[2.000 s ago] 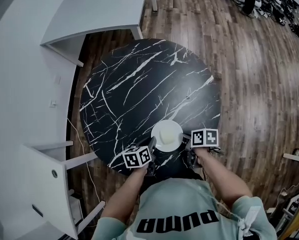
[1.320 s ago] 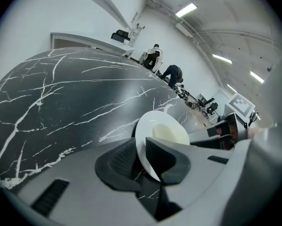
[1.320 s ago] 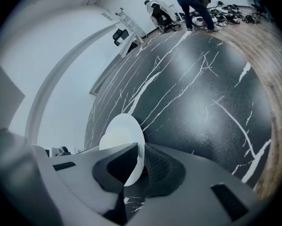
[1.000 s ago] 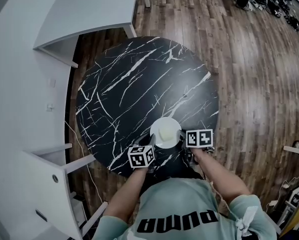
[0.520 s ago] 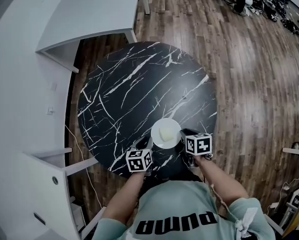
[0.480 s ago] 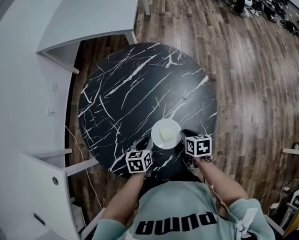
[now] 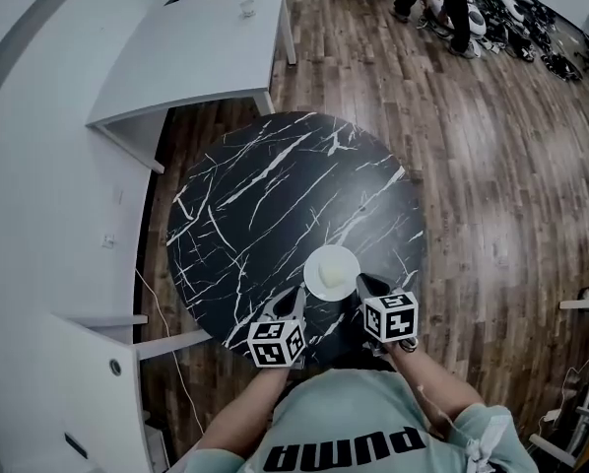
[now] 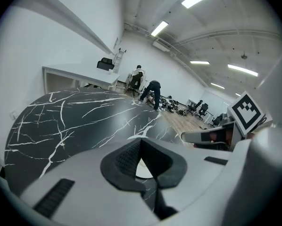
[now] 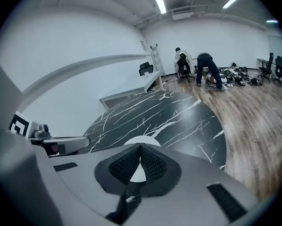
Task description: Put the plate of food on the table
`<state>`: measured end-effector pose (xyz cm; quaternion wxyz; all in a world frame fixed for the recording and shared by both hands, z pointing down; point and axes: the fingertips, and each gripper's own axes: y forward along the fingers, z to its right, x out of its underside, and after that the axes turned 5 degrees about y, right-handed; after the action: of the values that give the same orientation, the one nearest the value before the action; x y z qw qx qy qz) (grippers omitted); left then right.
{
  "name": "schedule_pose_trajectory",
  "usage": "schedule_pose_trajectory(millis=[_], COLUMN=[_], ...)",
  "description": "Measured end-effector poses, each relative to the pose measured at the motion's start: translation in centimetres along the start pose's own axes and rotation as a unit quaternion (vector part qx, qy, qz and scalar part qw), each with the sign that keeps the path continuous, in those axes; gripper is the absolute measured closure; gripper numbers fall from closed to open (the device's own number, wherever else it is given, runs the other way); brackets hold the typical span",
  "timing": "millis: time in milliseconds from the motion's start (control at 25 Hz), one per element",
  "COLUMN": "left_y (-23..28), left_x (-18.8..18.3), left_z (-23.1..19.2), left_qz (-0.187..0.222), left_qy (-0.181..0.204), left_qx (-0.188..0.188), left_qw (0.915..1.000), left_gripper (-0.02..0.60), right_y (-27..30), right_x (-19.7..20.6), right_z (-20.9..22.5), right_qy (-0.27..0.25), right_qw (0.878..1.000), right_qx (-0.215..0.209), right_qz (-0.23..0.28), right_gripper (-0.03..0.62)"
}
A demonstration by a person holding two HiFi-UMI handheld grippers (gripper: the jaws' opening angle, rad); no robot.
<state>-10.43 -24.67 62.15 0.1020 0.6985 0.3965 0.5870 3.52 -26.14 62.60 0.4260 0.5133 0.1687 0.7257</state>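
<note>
On the marble table (image 7: pixel 265 195) sits the plate of food (image 7: pixel 331 272); left tool (image 7: pixel 296 302) and right tool (image 7: pixel 365 286), both closed, flank it.

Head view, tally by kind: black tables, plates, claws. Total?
Table: 1
Plate: 1
Claws: 2 (left claw, right claw)
Total: 4

plate (image 7: pixel 331 272) on table (image 7: pixel 265 195), near edge | left gripper (image 7: pixel 295 302) left | right gripper (image 7: pixel 364 286) right | desk (image 7: pixel 196 52) behind table
</note>
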Motion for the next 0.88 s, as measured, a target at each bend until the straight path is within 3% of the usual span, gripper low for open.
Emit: schedule_pose_trajectory(millis=[440,880], left_y=[-7.5,-15.9], left_x=[-2.9,-3.3], left_z=[4.1,6.4], left_qz=[0.062,0.110], left_qy=[0.020,0.068], left_qx=[0.037,0.056], left_qw=[0.9972,0.9899], left_gripper=[0.575,0.575], right_y=[-7.8,-13.8], right_x=[-2.2,0.3], right_z=[-5.3,-11.7], right_qy=[-0.010,-0.036], right_qw=[0.996,0.989], right_qx=[-0.005,-0.012], right_qz=[0.089,0.143], right_gripper=[0.585,0.585])
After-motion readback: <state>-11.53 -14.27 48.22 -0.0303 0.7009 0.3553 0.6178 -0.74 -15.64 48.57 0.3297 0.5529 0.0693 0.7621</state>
